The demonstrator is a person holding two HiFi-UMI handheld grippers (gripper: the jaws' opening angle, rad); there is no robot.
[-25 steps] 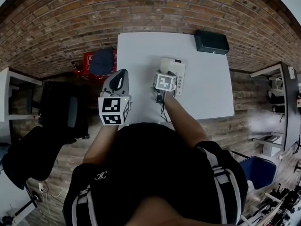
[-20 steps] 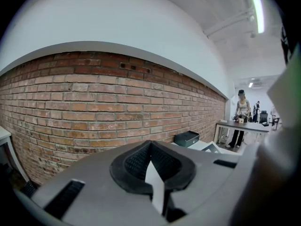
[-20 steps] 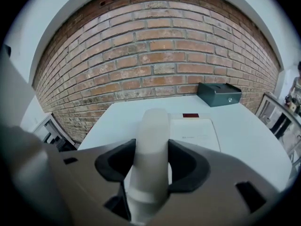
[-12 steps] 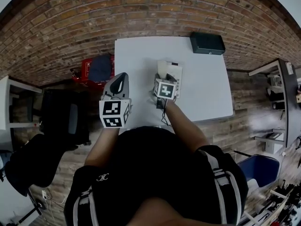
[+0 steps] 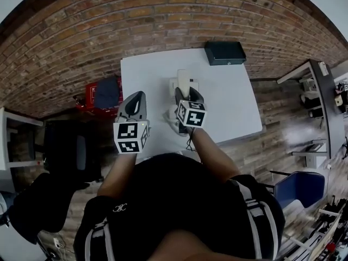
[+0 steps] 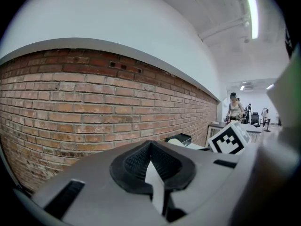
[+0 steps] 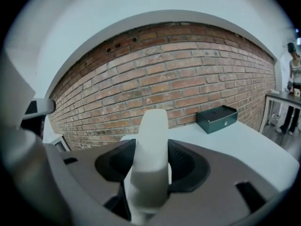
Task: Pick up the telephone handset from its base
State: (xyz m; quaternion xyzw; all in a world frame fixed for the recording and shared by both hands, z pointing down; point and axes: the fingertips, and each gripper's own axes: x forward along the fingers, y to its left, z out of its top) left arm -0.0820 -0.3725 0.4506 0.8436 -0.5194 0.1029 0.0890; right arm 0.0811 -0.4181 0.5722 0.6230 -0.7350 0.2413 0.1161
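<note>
A pale handset (image 5: 182,79) (image 7: 149,145) stands between the jaws of my right gripper (image 5: 184,94) (image 7: 150,166), which is shut on it. The handset is tilted up and away from me, above the white telephone base (image 5: 194,85) on the white table (image 5: 228,97). Whether it still touches the base is hidden by the gripper. Over the table's left edge hovers my left gripper (image 5: 138,97) (image 6: 151,160), jaws together and nothing in them. The left gripper view shows the right gripper's marker cube (image 6: 229,138).
A dark green box (image 5: 225,52) (image 7: 216,118) lies at the table's far right corner by the brick wall. A red crate with a blue seat (image 5: 106,88) stands left of the table, a black chair (image 5: 68,143) nearer me. A person (image 6: 233,108) stands far off.
My right gripper has drawn back toward me with the handset, which now points up off the base. The left gripper has stayed at the table's left edge.
</note>
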